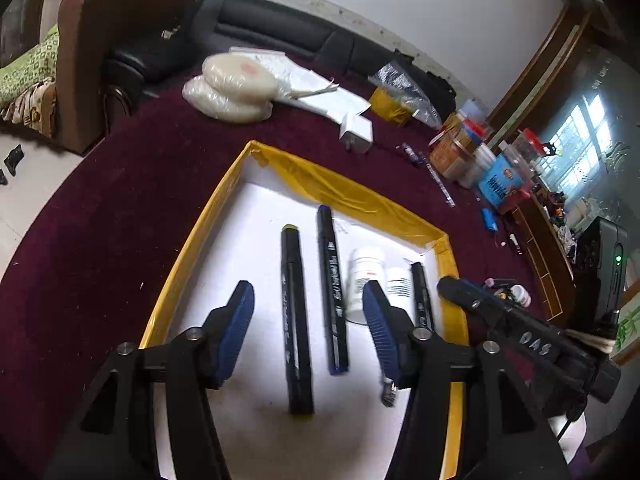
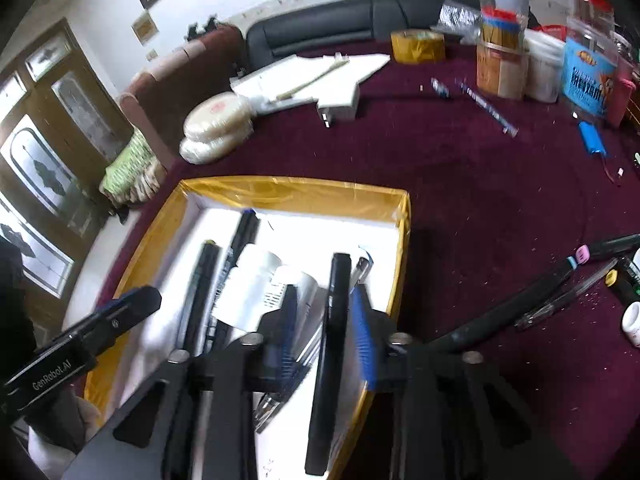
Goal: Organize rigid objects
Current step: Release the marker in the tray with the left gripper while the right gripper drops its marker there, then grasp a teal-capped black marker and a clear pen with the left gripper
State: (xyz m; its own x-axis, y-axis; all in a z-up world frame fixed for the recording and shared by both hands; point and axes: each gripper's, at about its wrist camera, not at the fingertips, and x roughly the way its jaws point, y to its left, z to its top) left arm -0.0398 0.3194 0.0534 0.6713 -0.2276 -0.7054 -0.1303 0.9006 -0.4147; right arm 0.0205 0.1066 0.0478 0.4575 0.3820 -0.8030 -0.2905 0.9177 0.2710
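L gripper (image 1: pixel 308 320) spread over two black markers (image 1: pixel 297 320) in tray (image 1: pixel 192 240), R gripper (image 2: pixel 320 320) spread round another marker (image 2: pixel 334 340); stiff, light, slick — grab mid-barrel.

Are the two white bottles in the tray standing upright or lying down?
Lying down: both white bottles rest on their sides on the tray floor between the black markers.

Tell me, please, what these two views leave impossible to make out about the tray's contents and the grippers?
- Left wrist view: white bottles partly hidden by the left gripper's right finger; labels blurred.
- Left wrist view: rightmost marker cut off below by that finger.
- Right wrist view: whether the right gripper pads press the black marker; motion blur.
- Both views: tray's near edge, covered by gripper bodies.
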